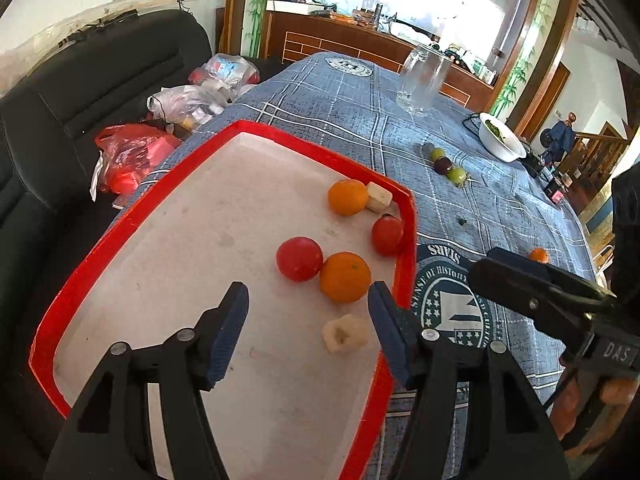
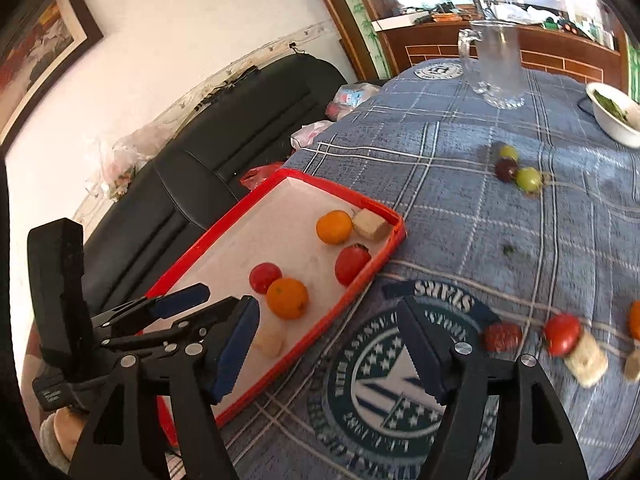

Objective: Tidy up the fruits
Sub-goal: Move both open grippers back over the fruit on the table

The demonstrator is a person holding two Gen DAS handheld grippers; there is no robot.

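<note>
A red-rimmed tray (image 1: 280,132) (image 2: 340,192) with a white floor holds two oranges (image 1: 345,282), two red tomatoes (image 1: 299,259) and two pale fruit chunks (image 1: 344,334). My left gripper (image 1: 308,320) (image 2: 176,304) hovers open over the tray; the near chunk lies below its gap, untouched. My right gripper (image 2: 328,336) (image 1: 520,276) stands open and empty over the tablecloth emblem beside the tray's rim. On the cloth to the right lie red fruits (image 2: 562,334), a pale chunk (image 2: 586,358) and an orange (image 1: 539,255). Farther off sit small green and purple fruits (image 2: 516,170) (image 1: 444,164).
A glass mug (image 1: 422,80) (image 2: 496,68) and a white bowl of greens (image 1: 502,142) (image 2: 616,110) stand at the far side of the table. A black sofa (image 1: 80,92) with plastic bags (image 1: 132,156) lies beyond the tray's left edge.
</note>
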